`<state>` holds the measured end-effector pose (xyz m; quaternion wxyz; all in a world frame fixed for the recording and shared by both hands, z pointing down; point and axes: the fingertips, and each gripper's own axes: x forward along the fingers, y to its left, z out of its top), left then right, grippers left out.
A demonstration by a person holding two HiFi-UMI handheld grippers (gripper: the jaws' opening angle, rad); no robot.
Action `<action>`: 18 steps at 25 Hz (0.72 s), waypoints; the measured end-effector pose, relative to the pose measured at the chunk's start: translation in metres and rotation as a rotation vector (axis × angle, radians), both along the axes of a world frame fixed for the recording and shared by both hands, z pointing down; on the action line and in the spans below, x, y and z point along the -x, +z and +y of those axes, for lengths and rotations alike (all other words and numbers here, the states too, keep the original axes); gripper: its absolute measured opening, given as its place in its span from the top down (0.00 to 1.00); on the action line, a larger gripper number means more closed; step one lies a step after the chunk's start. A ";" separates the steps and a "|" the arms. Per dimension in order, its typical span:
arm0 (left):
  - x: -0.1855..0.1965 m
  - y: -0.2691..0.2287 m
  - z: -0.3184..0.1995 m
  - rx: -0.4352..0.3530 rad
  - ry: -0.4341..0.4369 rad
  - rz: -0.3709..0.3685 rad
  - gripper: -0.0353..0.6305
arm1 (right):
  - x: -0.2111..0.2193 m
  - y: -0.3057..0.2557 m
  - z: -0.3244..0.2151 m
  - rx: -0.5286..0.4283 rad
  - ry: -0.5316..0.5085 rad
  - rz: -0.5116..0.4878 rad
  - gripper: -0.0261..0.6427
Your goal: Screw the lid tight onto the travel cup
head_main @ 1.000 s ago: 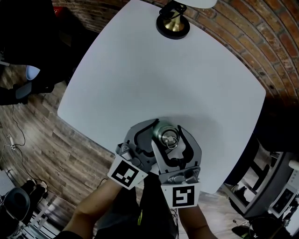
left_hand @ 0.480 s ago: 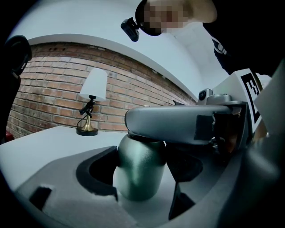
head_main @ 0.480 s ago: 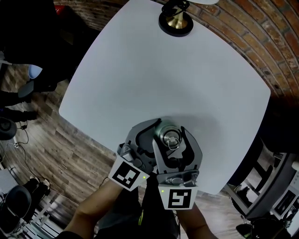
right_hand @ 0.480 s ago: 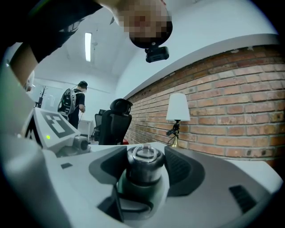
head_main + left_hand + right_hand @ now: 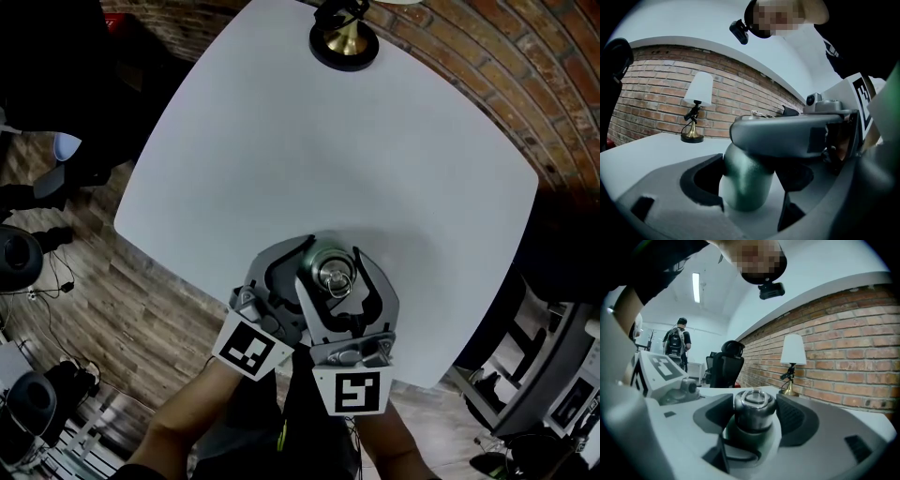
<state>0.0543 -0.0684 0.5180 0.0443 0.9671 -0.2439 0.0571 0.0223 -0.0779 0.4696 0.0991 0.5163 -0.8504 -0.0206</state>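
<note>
The travel cup stands near the table's near edge, its silver lid [image 5: 336, 276] facing up in the head view. In the left gripper view my left gripper [image 5: 750, 183] is shut on the cup's green body [image 5: 740, 180], with dark pads against both sides. Higher up, my right gripper [image 5: 754, 416] is shut on the silver lid [image 5: 753, 408], one pad on each side. One grey finger [image 5: 787, 133] of the right gripper crosses just above the left gripper's jaws. In the head view both grippers come from the near edge and overlap around the cup.
The white table [image 5: 281, 150] stretches away beyond the cup. A brass lamp [image 5: 343, 42] with a white shade stands at its far edge by the brick wall [image 5: 487, 66]. Office chairs and wood floor lie to the left. A person with a backpack [image 5: 675, 343] stands far off.
Only the head camera has shifted slightly. Both grippers and the cup stay where they were, with the same grip.
</note>
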 end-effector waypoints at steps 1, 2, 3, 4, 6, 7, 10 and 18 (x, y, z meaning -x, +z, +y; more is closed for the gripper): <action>-0.001 -0.001 0.000 -0.002 0.000 0.003 0.43 | 0.001 0.003 0.001 0.017 -0.024 0.011 0.55; -0.001 -0.002 0.000 -0.003 -0.001 0.007 0.43 | 0.002 0.005 0.003 0.031 -0.050 0.017 0.55; -0.001 -0.003 0.000 -0.004 -0.003 0.012 0.43 | 0.003 0.006 0.005 0.041 -0.075 0.019 0.53; -0.001 -0.003 0.000 -0.005 -0.004 0.017 0.43 | 0.004 0.005 0.007 0.052 -0.101 0.015 0.52; 0.000 -0.005 0.001 -0.004 -0.004 0.028 0.43 | 0.005 0.004 0.013 0.079 -0.155 0.000 0.51; 0.001 -0.005 0.002 -0.002 0.000 0.034 0.43 | 0.004 0.003 0.016 0.094 -0.180 -0.005 0.51; 0.000 -0.002 0.004 0.010 0.023 0.033 0.43 | 0.001 0.000 0.024 0.127 -0.239 0.037 0.51; 0.003 0.008 0.012 0.067 0.069 0.011 0.37 | -0.016 -0.012 0.037 0.168 -0.242 0.141 0.51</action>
